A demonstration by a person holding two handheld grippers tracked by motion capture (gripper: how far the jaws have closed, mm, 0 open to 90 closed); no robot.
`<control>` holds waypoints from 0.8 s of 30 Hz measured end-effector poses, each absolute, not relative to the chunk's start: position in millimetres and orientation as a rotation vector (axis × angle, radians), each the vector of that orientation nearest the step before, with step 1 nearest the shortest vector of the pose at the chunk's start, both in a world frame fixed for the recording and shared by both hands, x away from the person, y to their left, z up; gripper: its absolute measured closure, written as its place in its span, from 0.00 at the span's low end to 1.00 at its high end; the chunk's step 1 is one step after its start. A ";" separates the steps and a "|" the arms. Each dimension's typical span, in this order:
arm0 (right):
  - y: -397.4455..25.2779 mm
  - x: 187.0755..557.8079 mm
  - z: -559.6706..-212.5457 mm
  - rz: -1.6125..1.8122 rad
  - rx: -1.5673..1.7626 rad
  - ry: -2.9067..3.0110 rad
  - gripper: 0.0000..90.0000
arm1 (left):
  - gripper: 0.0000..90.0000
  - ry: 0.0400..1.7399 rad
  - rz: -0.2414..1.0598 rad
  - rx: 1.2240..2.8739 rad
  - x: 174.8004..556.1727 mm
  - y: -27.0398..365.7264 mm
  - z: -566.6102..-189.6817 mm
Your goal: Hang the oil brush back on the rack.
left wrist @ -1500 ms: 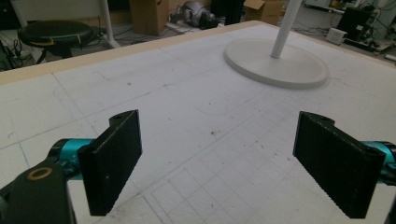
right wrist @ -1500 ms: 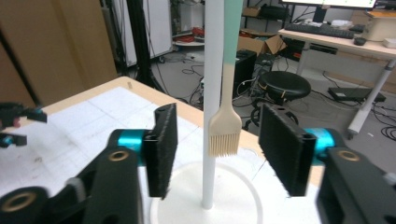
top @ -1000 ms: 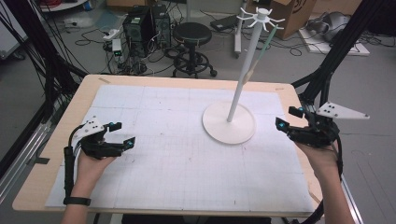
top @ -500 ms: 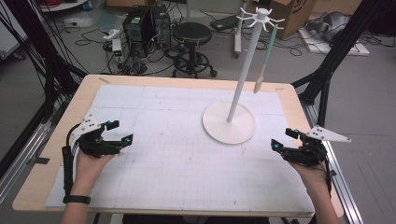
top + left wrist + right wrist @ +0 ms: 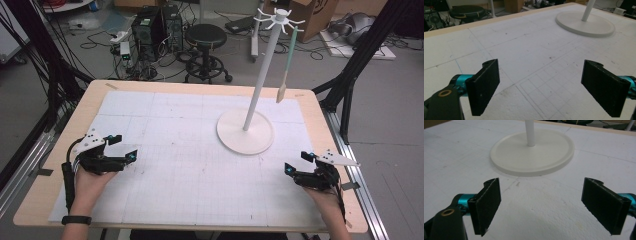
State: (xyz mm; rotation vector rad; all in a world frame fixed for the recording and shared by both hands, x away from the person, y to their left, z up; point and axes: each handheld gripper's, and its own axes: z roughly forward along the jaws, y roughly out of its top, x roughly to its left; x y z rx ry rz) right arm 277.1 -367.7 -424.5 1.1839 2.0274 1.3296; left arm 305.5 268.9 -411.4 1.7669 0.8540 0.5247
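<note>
Since a second ago, the right gripper (image 5: pixel 298 167) has drawn back from beside the white stand (image 5: pixel 245 132) toward the near right edge of the table (image 5: pixel 55 150); the left gripper (image 5: pixel 122 150) has barely shifted. Both have jaws spread wide, holding nothing. The stand, a round base with a tall pole topped by hooks, sits right of centre on the gridded white mat (image 5: pixel 175 150). A pale green spatula (image 5: pixel 287 60) hangs from one hook. No writing is legible.

Overhead view; two low, stand-facing (image 5: pixel 245 137) close-ups
</note>
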 end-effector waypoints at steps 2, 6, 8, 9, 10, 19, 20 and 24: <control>-368.8 277.1 -425.4 1.330 1.192 2.024 0.17 | 0.18 0.851 0.525 1.769 305.1 269.5 -411.0; -374.2 277.9 -428.7 1.317 1.201 2.023 0.17 | 0.18 0.849 0.524 1.766 303.5 269.1 -410.5; -374.9 277.8 -429.1 1.309 1.204 2.025 0.17 | 0.18 0.848 0.524 1.767 303.4 268.8 -410.7; -375.2 278.0 -429.2 1.318 1.207 2.023 0.17 | 0.18 0.845 0.521 1.770 303.6 268.4 -411.1; -375.5 277.7 -429.0 1.322 1.203 2.024 0.17 | 0.18 0.846 0.518 1.772 303.8 267.3 -411.5; -377.2 276.0 -428.9 1.321 1.211 2.030 0.17 | 0.18 0.841 0.519 1.768 306.0 266.7 -412.6; -377.2 275.6 -428.7 1.320 1.214 2.029 0.17 | 0.18 0.841 0.520 1.767 306.3 266.9 -412.6; -377.2 276.4 -428.9 1.322 1.214 2.027 0.17 | 0.18 0.843 0.519 1.770 306.2 267.1 -412.7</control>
